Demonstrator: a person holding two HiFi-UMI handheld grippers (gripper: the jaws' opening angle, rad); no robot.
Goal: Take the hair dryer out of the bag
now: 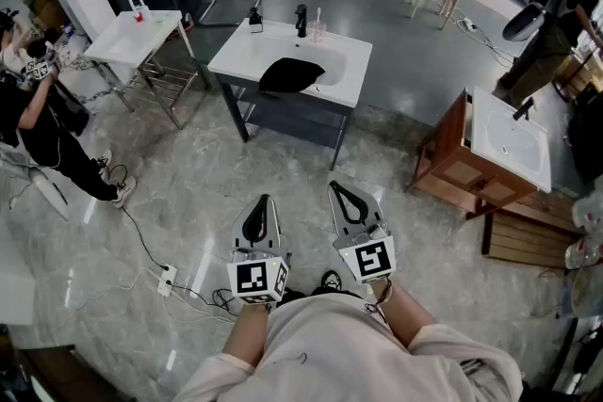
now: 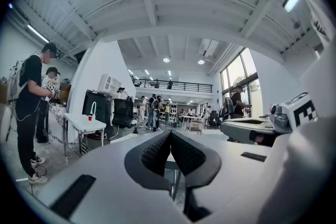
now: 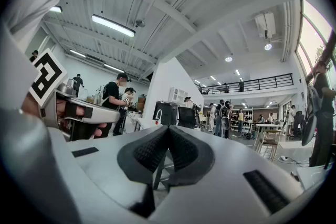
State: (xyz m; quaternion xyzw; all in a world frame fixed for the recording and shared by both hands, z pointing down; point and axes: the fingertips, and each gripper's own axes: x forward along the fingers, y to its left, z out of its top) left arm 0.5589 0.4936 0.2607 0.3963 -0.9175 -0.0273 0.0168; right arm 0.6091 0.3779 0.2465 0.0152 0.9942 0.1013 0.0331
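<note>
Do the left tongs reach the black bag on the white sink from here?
Probably not yet. The left tongs are shut near the person's body, while the black bag lies on the white sink across open floor. Nothing blocks the way; stepping closer should help.

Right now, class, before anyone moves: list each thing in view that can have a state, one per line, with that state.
left hand-held gripper: shut, empty, held level, well short of the washbasin.
right hand-held gripper: shut, empty, level beside the left one.
black bag: lying slumped over the washbasin's bowl, untouched; open or closed cannot be told.
cup: upright at the washbasin's back edge.
</note>
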